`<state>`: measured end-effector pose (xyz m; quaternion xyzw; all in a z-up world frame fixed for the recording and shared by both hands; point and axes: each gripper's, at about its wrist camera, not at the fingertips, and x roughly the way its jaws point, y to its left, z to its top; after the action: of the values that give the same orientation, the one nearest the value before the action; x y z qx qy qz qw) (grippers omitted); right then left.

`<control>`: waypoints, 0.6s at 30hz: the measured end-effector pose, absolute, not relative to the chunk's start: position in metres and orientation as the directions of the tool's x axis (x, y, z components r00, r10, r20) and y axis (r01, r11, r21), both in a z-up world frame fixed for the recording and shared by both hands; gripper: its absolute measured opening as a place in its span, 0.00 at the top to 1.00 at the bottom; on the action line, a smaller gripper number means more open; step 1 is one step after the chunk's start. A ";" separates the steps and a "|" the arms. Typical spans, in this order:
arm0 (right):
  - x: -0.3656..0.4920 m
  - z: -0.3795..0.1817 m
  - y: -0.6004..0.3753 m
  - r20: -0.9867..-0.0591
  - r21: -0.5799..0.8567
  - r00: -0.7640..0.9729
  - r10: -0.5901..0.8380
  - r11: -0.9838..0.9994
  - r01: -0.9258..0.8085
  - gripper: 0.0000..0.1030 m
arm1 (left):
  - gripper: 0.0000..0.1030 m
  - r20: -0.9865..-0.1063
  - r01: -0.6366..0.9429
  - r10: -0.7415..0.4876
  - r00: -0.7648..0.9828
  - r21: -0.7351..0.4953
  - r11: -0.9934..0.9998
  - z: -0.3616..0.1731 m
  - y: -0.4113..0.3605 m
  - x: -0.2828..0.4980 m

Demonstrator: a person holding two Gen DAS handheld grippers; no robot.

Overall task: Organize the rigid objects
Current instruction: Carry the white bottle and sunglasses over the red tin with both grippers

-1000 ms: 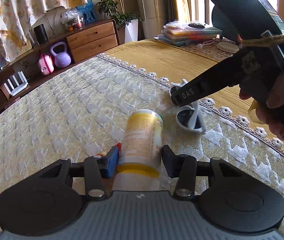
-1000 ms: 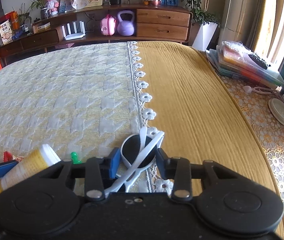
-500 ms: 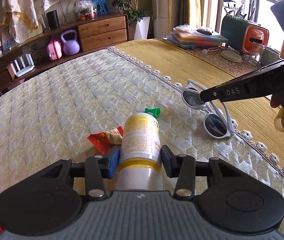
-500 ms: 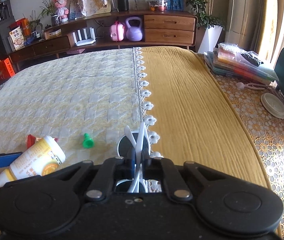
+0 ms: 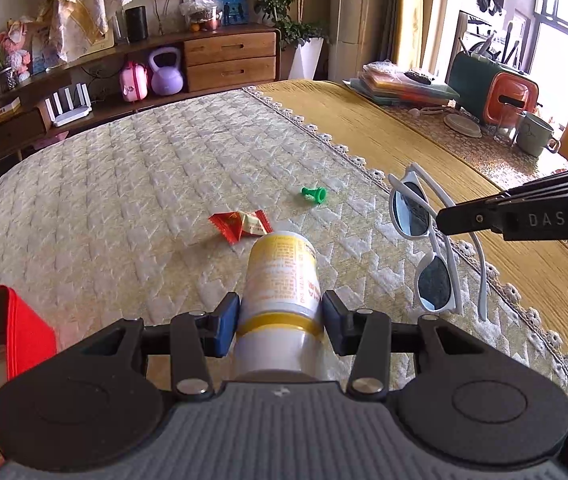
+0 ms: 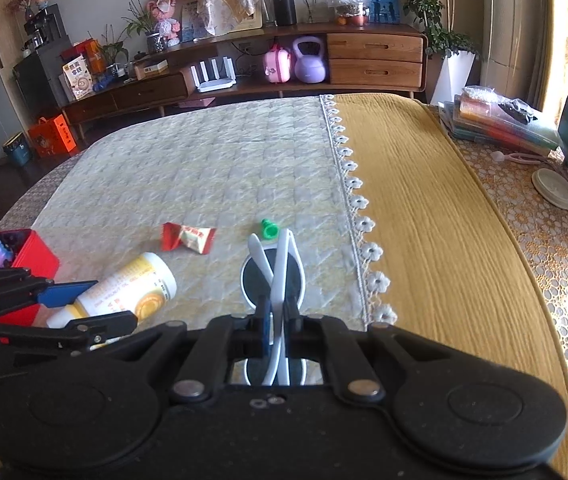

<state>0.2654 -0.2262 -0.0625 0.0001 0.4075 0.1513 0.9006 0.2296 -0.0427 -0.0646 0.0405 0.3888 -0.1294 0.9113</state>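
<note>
My left gripper (image 5: 280,320) is shut on a white and yellow bottle (image 5: 280,280) and holds it above the quilted cloth; the bottle also shows in the right wrist view (image 6: 124,288). My right gripper (image 6: 278,312) is shut on white sunglasses (image 6: 274,268) and holds them off the cloth; in the left wrist view the sunglasses (image 5: 429,240) hang from its fingers (image 5: 483,220). A red tin (image 6: 12,256) with a purple thing inside stands at the left, also seen in the left wrist view (image 5: 16,332).
A red candy wrapper (image 5: 240,224) and a small green piece (image 5: 313,194) lie on the pale quilted cloth (image 5: 144,200). A yellow cloth (image 6: 423,220) covers the right side. Books (image 6: 499,120), a lid and a mug (image 5: 533,134) sit at the far right edge.
Both grippers have risen and pulled back with their objects. The right gripper closed on the sunglasses and lifted them. The red tin has come into view at the left.
</note>
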 end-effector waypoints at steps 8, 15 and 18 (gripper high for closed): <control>0.234 -0.045 -0.199 -0.731 0.170 0.590 0.343 0.929 -0.329 0.95 | 0.57 -0.697 0.214 -0.210 0.685 -0.084 0.973 -0.045 -0.015 0.192; 0.215 -0.028 -0.166 -0.723 0.189 0.570 0.390 0.905 -0.380 0.95 | 0.57 -0.672 0.174 -0.191 0.716 -0.093 0.980 -0.031 0.013 0.166; 0.212 -0.023 -0.150 -0.720 0.195 0.560 0.409 0.894 -0.403 0.95 | 0.57 -0.664 0.155 -0.181 0.725 -0.098 0.983 -0.026 0.027 0.159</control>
<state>0.2119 -0.1498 -0.0228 0.0040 0.4089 0.2298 0.8832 0.1585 0.0275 -0.0259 -0.0180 0.3593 -0.0903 0.9287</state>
